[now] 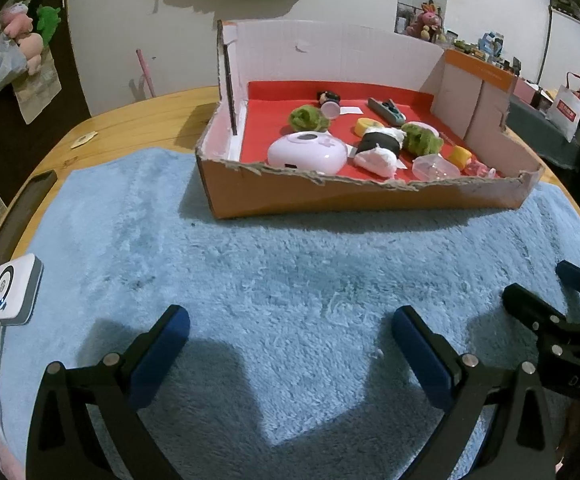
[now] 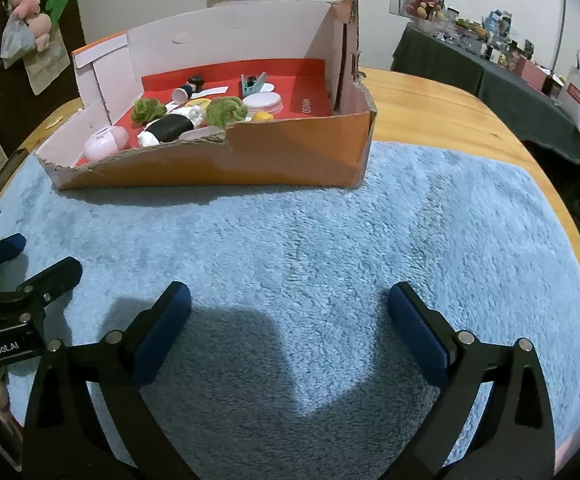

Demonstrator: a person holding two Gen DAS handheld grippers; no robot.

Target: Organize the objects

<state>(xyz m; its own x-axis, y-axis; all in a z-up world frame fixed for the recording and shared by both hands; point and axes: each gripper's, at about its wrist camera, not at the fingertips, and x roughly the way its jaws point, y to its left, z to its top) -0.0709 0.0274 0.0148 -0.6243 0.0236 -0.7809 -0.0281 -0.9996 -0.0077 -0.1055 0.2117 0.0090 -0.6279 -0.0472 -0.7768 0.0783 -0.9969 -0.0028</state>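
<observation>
Behind the cardboard box (image 2: 250, 160) front wall, half-hidden toys (image 2: 178, 120).

Fluffy pale-blue rug (image 1: 290, 264) covering round wooden table (image 1: 138, 124). Small white square device with ring light (image 1: 12, 290) at left table edge. Dark-clothed side table (image 2: 501, 76), far right, bearing white paper bag (image 2: 579, 94). Pink plush toys (image 1: 22, 36) hanging far left.

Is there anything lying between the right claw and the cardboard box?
Nothing but bare blue rug lies between the open right claw and the cardboard box, as the right wrist view shows plainly.
</observation>
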